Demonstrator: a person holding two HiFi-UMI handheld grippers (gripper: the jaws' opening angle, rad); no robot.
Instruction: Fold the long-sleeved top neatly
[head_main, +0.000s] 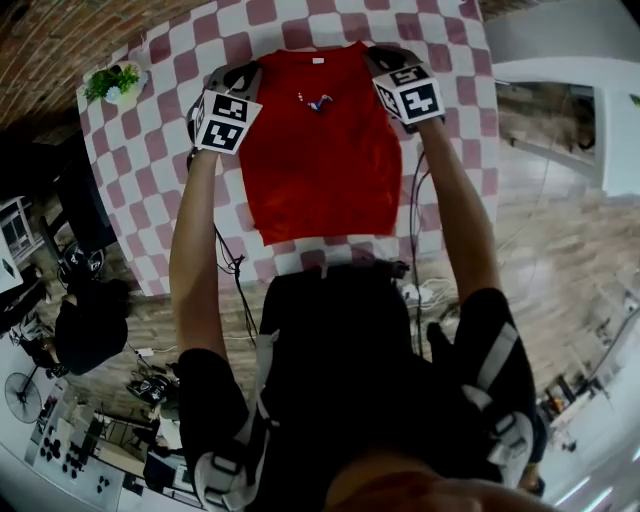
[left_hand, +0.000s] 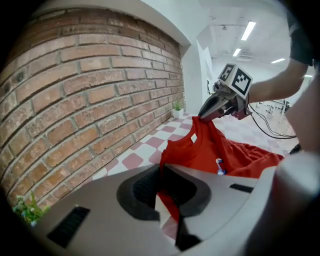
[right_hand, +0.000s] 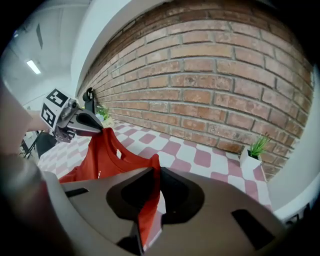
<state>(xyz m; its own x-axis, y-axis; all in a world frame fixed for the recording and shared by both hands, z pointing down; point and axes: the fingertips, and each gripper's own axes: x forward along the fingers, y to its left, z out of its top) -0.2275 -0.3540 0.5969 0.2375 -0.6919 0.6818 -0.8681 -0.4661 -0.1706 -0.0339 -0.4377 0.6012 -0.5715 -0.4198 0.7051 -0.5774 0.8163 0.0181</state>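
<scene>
The red long-sleeved top hangs over the pink-and-white checked table, held up by its two shoulders with its hem towards me. My left gripper is shut on the left shoulder, and red cloth is pinched between its jaws. My right gripper is shut on the right shoulder, with cloth caught between its jaws. In each gripper view the other gripper shows clamped on the far shoulder: the right one and the left one. A small blue-and-white tag sits below the collar. The sleeves are hidden.
A brick wall runs along the table's far edge. A small potted plant stands at the far left corner of the table, and another by the wall. Cables hang at the near edge.
</scene>
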